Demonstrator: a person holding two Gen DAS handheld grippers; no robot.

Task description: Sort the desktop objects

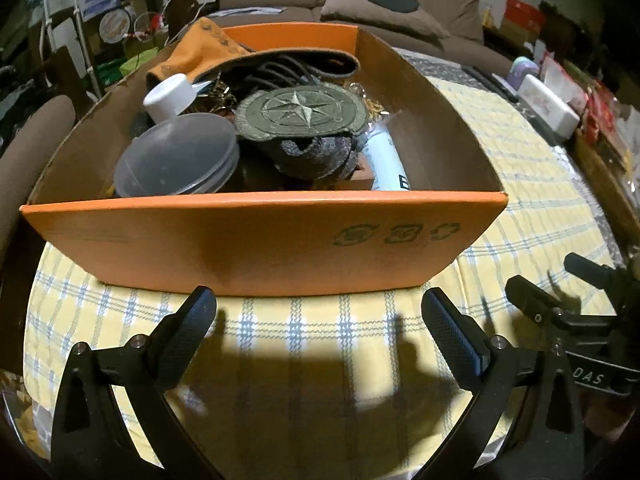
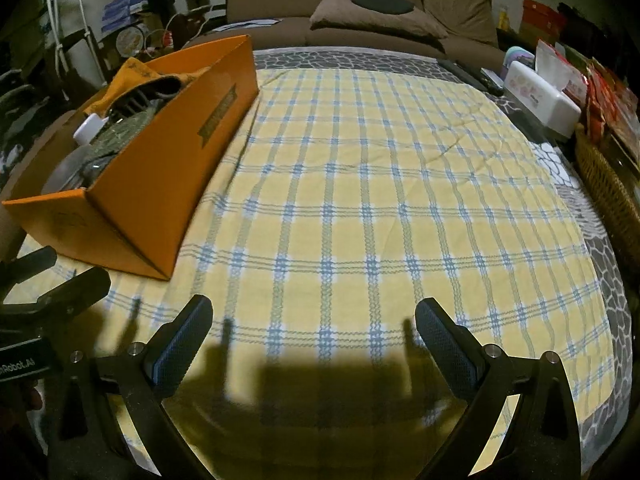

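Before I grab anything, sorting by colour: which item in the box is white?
The small white cap at the orange box's back left; its neighbours are grey, green or orange.

An open orange cardboard box (image 1: 256, 240) sits on the yellow plaid tablecloth (image 2: 360, 200), packed full: a round green star-embroidered patch (image 1: 302, 110) on top, a clear domed lid (image 1: 180, 160), a white bottle cap (image 1: 168, 94), an orange cloth (image 1: 196, 54), and a pale blue tube (image 1: 386, 160) along the right wall.

Table under yellow-blue plaid cloth (image 2: 360, 184); orange box (image 1: 256, 236) on its left part, white tissue box (image 2: 544, 104) at far right edge.
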